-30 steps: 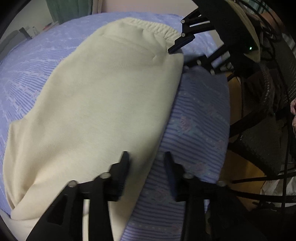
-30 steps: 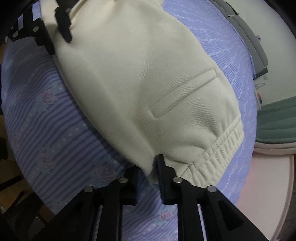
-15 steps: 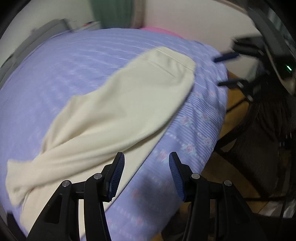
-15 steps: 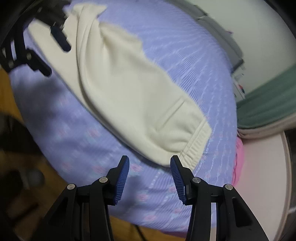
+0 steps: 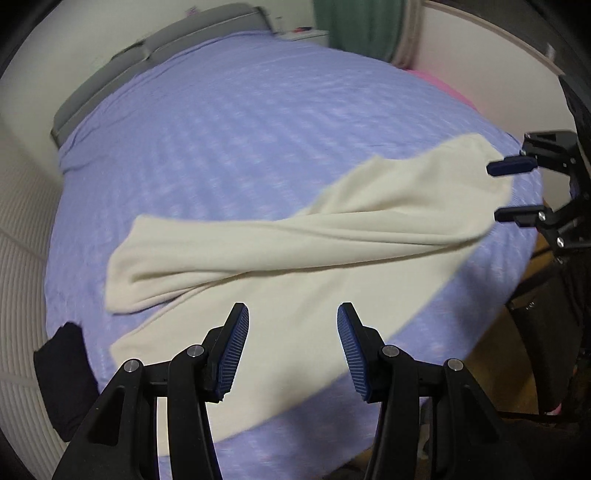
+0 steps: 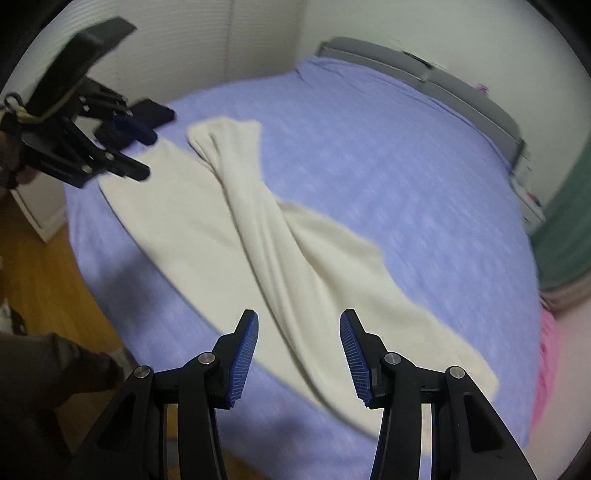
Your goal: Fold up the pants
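Cream pants (image 5: 295, 258) lie spread along the near side of a lavender bed (image 5: 240, 129), one leg twisted and lying across the other. My left gripper (image 5: 291, 343) hangs open above the lower leg, nothing between its blue pads. At the right edge of that view my right gripper (image 5: 506, 190) hovers open by the waistband end. In the right wrist view the pants (image 6: 280, 240) run away from my open, empty right gripper (image 6: 299, 350) toward the leg ends, where the left gripper (image 6: 142, 153) hovers open above them.
A grey headboard (image 5: 166, 48) borders the far end of the bed, with a green curtain (image 5: 362, 26) and a pink cloth (image 5: 443, 85) beyond it. A black cloth (image 5: 62, 376) lies at the bed's corner. Wooden floor (image 6: 40, 266) and a black chair (image 5: 535, 332) flank the near side.
Both grippers have pulled up and back from the pants. The right jaws let go of the waistband corner and widened. The whole garment now shows, lying still on the bed.
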The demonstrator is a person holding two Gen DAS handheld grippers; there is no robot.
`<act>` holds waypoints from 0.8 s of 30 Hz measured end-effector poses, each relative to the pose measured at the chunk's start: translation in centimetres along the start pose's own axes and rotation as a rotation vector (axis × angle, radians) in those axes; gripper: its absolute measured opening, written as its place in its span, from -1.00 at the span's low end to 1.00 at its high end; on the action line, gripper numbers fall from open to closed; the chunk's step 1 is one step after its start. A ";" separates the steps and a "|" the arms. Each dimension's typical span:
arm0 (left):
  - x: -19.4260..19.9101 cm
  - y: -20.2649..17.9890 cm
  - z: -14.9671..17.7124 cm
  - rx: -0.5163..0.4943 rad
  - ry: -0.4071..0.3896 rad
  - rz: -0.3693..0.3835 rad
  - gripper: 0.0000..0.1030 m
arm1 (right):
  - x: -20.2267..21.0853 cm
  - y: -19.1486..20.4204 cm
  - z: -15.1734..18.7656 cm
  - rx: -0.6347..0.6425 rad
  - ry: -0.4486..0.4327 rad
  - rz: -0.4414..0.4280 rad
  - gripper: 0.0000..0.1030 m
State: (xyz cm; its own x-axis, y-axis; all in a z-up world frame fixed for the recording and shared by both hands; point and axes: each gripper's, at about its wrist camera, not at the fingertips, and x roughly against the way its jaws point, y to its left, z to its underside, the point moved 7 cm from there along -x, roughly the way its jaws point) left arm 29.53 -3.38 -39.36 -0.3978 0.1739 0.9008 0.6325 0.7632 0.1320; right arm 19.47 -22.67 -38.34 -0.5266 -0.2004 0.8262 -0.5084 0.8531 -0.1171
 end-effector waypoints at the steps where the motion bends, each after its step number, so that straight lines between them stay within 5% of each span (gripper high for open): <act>1: -0.4 2.4 0.0 0.008 0.001 -0.002 -0.04 | -0.9 1.2 -1.8 0.003 -0.008 -0.021 -0.09; 8: -5.9 16.2 -2.6 -0.120 -0.019 0.080 0.10 | -10.6 5.1 -12.9 0.004 0.005 -0.044 -0.09; 13: -13.2 25.3 -7.0 -0.181 0.019 0.187 0.10 | -19.6 5.8 -18.2 -0.163 0.079 -0.025 -0.09; 24: -25.9 32.3 -10.8 -0.321 0.190 0.268 0.08 | -31.1 4.2 -23.2 -0.232 0.224 -0.096 -0.09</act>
State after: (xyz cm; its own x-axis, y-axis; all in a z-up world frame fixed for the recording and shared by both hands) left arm 67.45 10.05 -53.93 -0.0816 0.1987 0.9767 0.8825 0.4698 -0.0219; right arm 49.58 -1.67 -51.75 -0.3076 -0.1966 0.9310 -0.3662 0.9275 0.0749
